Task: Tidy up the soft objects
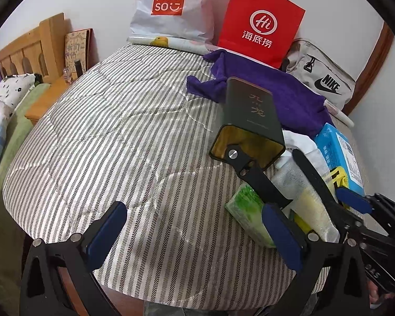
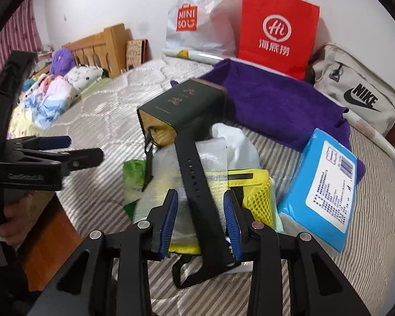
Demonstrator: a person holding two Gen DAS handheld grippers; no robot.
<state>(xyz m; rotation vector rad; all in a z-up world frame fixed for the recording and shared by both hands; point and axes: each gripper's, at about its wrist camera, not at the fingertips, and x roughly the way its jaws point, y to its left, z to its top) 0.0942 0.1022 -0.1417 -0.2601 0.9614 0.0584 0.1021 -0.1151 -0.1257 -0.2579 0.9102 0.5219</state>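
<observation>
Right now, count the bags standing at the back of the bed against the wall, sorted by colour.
White plastic bag: 1
Red paper bag: 1
Grey Nike bag: 1
Total: 3

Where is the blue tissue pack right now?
In the right wrist view, the blue tissue pack lies on the striped bedcover, right of the yellow mesh bag, below the purple towel.

Grey-white striped bedcover (image 2: 113, 121), purple towel (image 2: 284, 105), red paper bag (image 2: 277, 34), dark green box (image 2: 187, 105), black strap (image 2: 197, 184), blue tissue pack (image 2: 326, 187).
</observation>
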